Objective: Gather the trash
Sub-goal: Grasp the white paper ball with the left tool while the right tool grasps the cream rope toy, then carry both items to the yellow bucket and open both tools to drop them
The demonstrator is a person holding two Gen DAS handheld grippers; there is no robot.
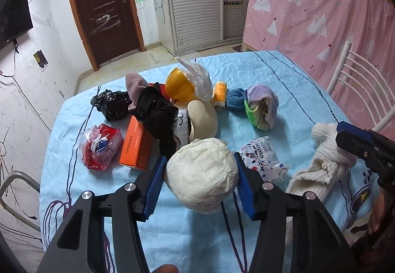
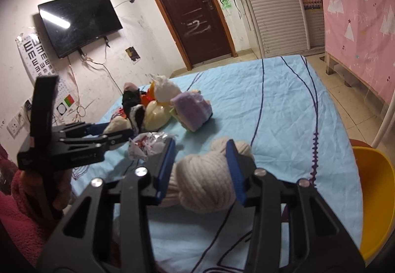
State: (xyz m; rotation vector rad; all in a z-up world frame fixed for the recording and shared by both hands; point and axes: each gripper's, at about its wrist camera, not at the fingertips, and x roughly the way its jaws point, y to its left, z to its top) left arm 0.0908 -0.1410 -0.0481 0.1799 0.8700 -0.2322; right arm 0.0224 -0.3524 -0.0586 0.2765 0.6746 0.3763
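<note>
My left tool (image 1: 201,171) is clamped on a crumpled cream-white paper wad (image 1: 202,174), its blue pads (image 1: 154,186) pressing the wad's two sides just above the table (image 1: 284,70), which wears a light blue cloth with dark purple lines. My right tool (image 2: 201,169) is clamped on a knotted cream knit sock (image 2: 207,184); in the left wrist view that same sock (image 1: 321,164) lies at about 3 o'clock from the wad, with the right tool (image 1: 355,139) reaching in from the frame's right edge. Between wad and sock, touching the cloth, sits a crinkled white printed wrapper (image 1: 264,159). At 12 o'clock from the wad stands a pale beige plastic piece (image 1: 202,120), and beyond it an orange bowl-like shell (image 1: 177,87) with a white plastic bag (image 1: 200,80) over it. At about 1 o'clock lie an orange thread spool (image 1: 219,95), a small blue knit piece (image 1: 234,99) and a folded bundle of lilac and green cloths (image 1: 261,107), each beside the next. At 10 o'clock an orange box (image 1: 135,147) lies flat with a black fuzzy garment (image 1: 158,115) draped over its far end; a red and clear plastic bag (image 1: 101,147) lies just left of the box, and a black plastic bag (image 1: 111,105) sits farther back. In the right wrist view a yellow bin (image 2: 375,199) shows at the table's right edge, at about 3 o'clock from the sock.
</note>
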